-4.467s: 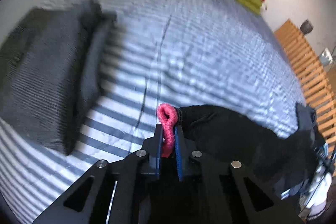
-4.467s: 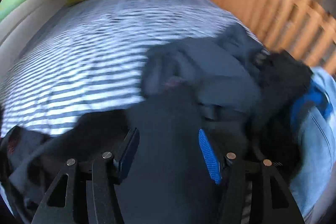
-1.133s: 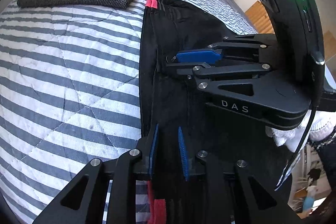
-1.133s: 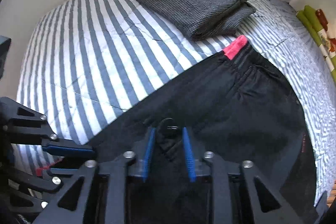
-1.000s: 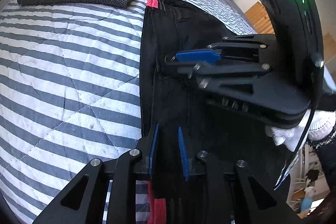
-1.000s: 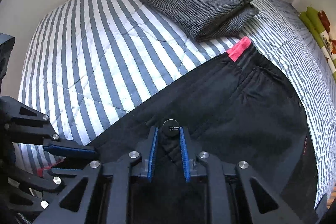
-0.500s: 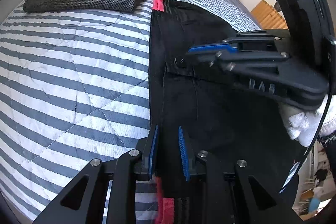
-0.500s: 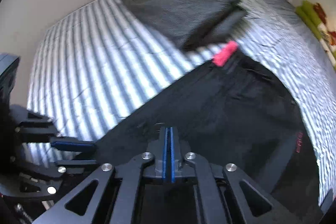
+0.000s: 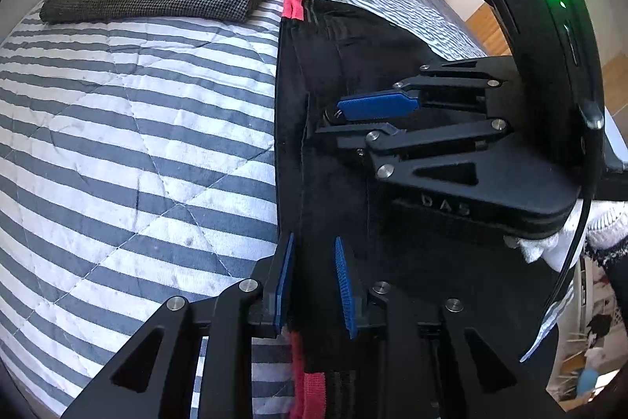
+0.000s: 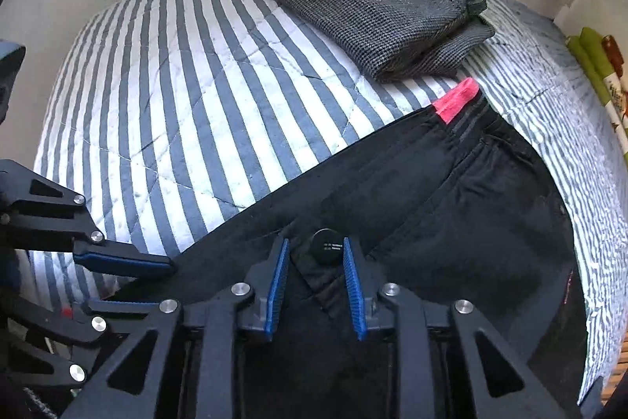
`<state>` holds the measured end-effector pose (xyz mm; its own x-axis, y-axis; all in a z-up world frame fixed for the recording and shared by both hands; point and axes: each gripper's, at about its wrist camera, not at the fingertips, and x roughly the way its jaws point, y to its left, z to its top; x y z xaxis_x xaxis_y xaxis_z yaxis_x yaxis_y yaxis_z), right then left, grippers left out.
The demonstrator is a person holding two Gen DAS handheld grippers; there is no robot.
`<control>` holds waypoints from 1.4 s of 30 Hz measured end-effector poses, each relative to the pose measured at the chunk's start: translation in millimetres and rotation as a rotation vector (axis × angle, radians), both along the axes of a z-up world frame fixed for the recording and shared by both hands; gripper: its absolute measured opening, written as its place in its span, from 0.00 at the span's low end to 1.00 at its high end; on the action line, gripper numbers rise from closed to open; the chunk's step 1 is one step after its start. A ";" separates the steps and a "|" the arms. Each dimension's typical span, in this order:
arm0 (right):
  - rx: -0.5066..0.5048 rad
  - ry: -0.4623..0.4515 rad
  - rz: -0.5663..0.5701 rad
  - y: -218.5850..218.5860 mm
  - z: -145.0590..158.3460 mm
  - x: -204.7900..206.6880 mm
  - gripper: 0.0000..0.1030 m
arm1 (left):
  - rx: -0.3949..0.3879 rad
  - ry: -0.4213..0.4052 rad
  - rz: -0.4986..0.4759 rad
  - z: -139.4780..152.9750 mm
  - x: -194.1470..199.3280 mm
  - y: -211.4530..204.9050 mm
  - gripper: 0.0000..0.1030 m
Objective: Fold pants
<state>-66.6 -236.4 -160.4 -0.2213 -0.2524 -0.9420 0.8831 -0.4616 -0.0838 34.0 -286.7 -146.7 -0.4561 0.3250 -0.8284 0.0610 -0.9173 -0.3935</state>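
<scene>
Both tongs over black pants (image 10: 451, 191) | left (image 9: 312, 285) pinching hem (right (image 10: 316, 275) opening)

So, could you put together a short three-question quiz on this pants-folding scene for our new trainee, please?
1. True or false: the grey folded pants lie on top of the black pants.
2. What colour is the tab at the far corner of the black pants' waistband? A) pink B) yellow C) green
3. What small round thing sits between the fingers of the right gripper?

Key:
1. False: they lie apart, both on the striped bedspread.
2. A, the pink tab.
3. The black button at the waistband; the jaws are opening around it.
</scene>
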 end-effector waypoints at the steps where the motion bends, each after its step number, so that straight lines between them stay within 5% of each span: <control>1: -0.005 -0.014 -0.004 0.6 0.2 -2.8 0.23 | 0.000 0.000 -0.001 -0.1 -0.7 0.2 0.23; 10: -0.121 -0.229 -0.062 14.1 3.7 -33.0 0.23 | -0.008 0.008 -0.013 0.1 -4.2 5.7 0.30; 18: -0.007 -0.043 0.018 -6.8 -1.7 -9.1 0.21 | -0.002 0.011 -0.011 -0.4 -8.1 5.1 0.30; 21: 0.019 -0.042 0.025 -13.3 -2.5 -10.1 0.19 | -0.004 0.011 -0.011 -0.6 -9.0 5.2 0.30; 32: -0.198 -0.495 -0.222 22.8 -1.6 -77.4 0.15 | -0.002 0.013 -0.013 -2.3 -11.6 5.0 0.30; 42: -0.099 -0.448 -0.131 7.1 -3.2 -60.2 0.15 | -0.009 0.014 -0.009 -3.6 -16.4 6.6 0.30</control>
